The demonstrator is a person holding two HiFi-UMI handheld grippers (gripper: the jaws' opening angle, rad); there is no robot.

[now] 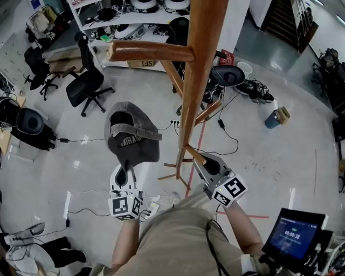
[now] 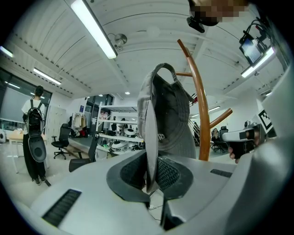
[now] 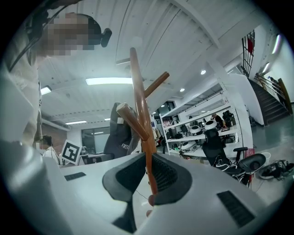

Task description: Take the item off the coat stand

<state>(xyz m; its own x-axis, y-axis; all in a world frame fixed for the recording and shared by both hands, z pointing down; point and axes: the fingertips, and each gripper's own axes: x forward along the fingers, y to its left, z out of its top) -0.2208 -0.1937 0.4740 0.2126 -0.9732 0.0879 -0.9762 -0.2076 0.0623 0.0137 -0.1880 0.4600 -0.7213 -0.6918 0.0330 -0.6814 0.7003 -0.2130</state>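
Note:
A dark grey cap (image 1: 132, 137) hangs in the air left of the wooden coat stand (image 1: 197, 70), clear of its pegs. My left gripper (image 1: 125, 174) is shut on the cap's brim from below. In the left gripper view the brim (image 2: 150, 137) stands edge-on between the pads, the left gripper (image 2: 150, 176) is clamped on it, and the coat stand (image 2: 200, 105) is behind. My right gripper (image 1: 208, 163) is closed round a low peg (image 1: 195, 154) of the stand. In the right gripper view that peg (image 3: 150, 165) runs between the right gripper's (image 3: 150, 183) pads, with the cap (image 3: 117, 133) left of the pole.
Black office chairs (image 1: 89, 81) and white shelving (image 1: 124, 16) stand behind the stand. Cables (image 1: 226, 129) and a blue container (image 1: 273, 118) lie on the grey floor. A lit screen (image 1: 294, 234) is at bottom right. A person with a backpack (image 2: 34, 119) stands far off.

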